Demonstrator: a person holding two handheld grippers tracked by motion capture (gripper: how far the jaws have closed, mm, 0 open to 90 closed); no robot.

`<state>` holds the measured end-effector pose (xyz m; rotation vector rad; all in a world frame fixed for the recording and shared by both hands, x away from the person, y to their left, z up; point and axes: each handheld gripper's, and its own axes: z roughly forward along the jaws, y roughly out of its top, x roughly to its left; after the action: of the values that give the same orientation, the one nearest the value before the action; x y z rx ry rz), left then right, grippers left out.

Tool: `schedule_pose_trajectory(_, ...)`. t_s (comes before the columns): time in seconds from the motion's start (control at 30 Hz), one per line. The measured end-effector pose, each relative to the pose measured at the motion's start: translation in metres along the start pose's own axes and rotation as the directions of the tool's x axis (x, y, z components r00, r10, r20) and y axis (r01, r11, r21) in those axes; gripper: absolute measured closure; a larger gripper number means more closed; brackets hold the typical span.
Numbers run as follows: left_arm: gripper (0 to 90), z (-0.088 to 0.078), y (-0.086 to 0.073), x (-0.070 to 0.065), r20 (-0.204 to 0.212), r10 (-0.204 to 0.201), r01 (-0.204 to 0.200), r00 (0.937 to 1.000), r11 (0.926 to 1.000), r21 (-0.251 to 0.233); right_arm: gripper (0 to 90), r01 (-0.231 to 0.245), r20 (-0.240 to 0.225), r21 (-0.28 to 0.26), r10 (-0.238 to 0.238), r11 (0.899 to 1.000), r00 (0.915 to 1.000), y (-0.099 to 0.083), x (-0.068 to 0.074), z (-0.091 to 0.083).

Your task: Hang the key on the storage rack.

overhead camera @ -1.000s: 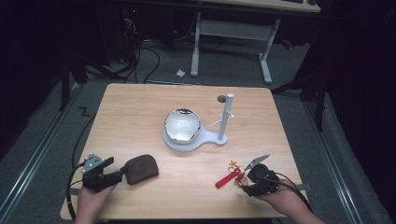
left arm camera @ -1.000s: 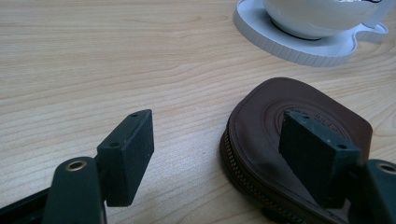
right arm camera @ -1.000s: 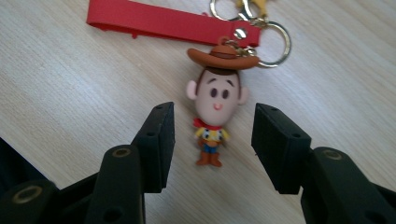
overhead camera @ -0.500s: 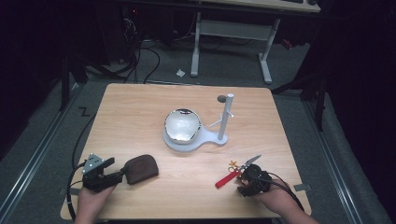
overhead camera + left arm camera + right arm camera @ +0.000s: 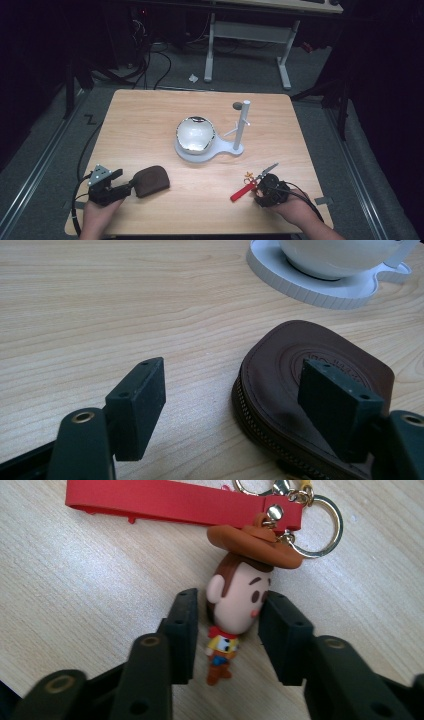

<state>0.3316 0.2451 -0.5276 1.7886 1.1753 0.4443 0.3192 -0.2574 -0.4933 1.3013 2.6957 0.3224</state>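
Note:
A keychain lies near the table's front right: a red strap (image 5: 241,191) (image 5: 175,502), gold rings (image 5: 330,530) and a small cowboy figure (image 5: 237,600) in a brown hat. My right gripper (image 5: 261,188) (image 5: 227,630) has just been closing its jaws, and the pads now press on both sides of the figure's head. At the front left lies a brown zipped pouch (image 5: 150,181) (image 5: 280,380). My left gripper (image 5: 127,187) (image 5: 235,390) is open at its near edge, with one jaw over the pouch and the other above bare wood.
A white stand (image 5: 200,151) (image 5: 320,287) in the middle of the table (image 5: 150,115) carries a shiny bowl (image 5: 195,134) and an upright post (image 5: 242,125). A slim silver piece (image 5: 270,168) lies by the keychain's rings. Dark floor, cables and a desk frame lie beyond the far edge.
The right hand has shifted slightly left onto the keychain and its jaws have closed on the figure's head. The left hand and the pouch have stayed put.

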Motion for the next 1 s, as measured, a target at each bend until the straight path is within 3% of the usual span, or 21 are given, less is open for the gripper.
schedule_pose_trajectory(0.37,27.8,0.0,-0.001,-0.002,0.002,0.004,-0.004,1.0,1.0,0.005,66.2,0.009,0.004,0.012,-0.009,1.0,0.9999,0.003,-0.001,-0.003)
schedule_pose_trajectory(0.7,27.9,0.002,-0.001,-0.002,0.004,0.008,-0.008,1.0,0.9999,0.011,66.3,0.01,-0.024,0.024,-0.01,1.0,0.9997,0.006,-0.013,-0.021)
schedule_pose_trajectory(1.0,28.1,0.003,0.0,-0.002,0.007,0.011,-0.011,0.9999,0.9999,0.012,66.4,0.019,-0.017,0.026,-0.019,0.999,0.9997,0.01,-0.018,-0.044)
